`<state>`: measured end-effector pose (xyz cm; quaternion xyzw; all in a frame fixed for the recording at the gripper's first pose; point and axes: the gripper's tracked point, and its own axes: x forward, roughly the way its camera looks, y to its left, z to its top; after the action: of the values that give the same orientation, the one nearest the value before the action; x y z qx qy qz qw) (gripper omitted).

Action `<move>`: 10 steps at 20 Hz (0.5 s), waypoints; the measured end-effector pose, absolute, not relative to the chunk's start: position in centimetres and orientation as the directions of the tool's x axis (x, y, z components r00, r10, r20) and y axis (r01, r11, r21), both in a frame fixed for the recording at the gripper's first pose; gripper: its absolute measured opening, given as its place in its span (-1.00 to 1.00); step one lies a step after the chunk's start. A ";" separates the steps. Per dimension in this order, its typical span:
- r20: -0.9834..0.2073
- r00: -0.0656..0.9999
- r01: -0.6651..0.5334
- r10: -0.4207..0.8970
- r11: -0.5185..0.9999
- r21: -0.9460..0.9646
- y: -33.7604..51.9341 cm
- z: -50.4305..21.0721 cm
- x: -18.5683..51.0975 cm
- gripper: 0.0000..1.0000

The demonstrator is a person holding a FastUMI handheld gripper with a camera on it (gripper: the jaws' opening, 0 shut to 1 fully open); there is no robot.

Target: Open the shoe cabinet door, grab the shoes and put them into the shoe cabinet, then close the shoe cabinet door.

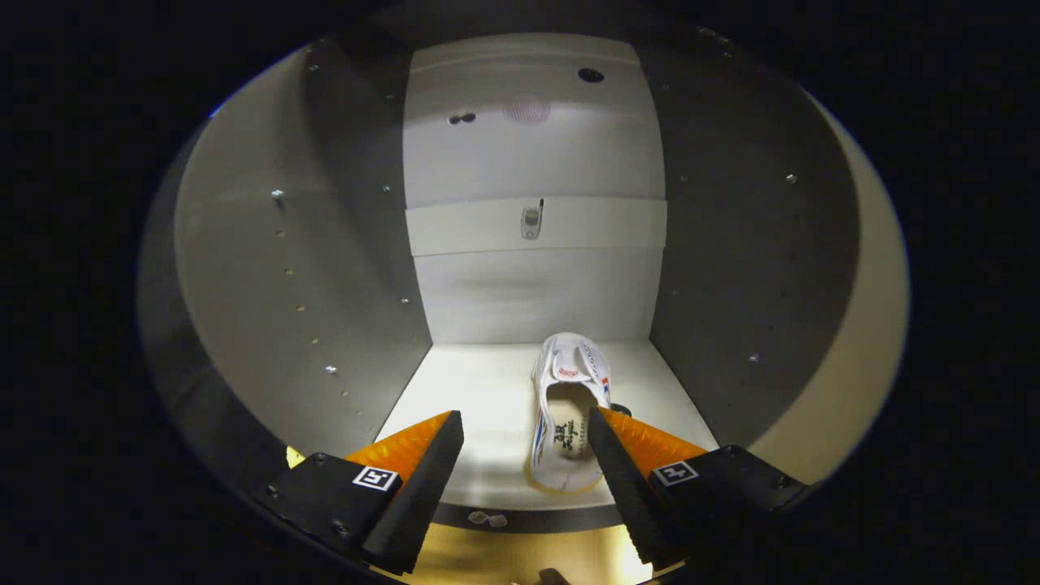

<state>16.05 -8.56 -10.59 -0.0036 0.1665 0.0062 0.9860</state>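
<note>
Shoe (pixel 566 422), white canvas with striped sides, lies flat on the smooth pale floor of the boxy shoe cabinet (pixel 325 268), just ahead between the gripper's (pixel 526 426) spread wedge-shaped fingers, untouched

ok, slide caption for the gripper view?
Open gripper facing the cabinet, one shoe on its floor.

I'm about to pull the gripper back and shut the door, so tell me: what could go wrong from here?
1. The white shoe lies on the cabinet floor right beside one finger of the open gripper; pulling back at an angle could drag it forward.
2. Its heel sits near the floor's front edge, so a nudged shoe might stick out and block the door.
3. The side walls are close; swinging the gripper sideways could knock them.
</note>
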 end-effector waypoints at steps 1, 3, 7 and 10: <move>-0.304 0.952 -0.014 0.012 1.000 -0.005 -8.3 -9.6 13.9 0.95; -0.263 0.965 -0.019 0.018 1.000 -0.002 -7.5 -7.7 9.6 0.95; -0.191 0.981 -0.016 0.020 1.000 0.022 -7.0 -4.0 -0.1 0.94; -0.144 0.989 -0.010 0.015 0.999 0.039 -7.4 -1.6 -7.1 0.94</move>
<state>-7.07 -7.37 -1.59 0.0192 0.0725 0.0063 0.9972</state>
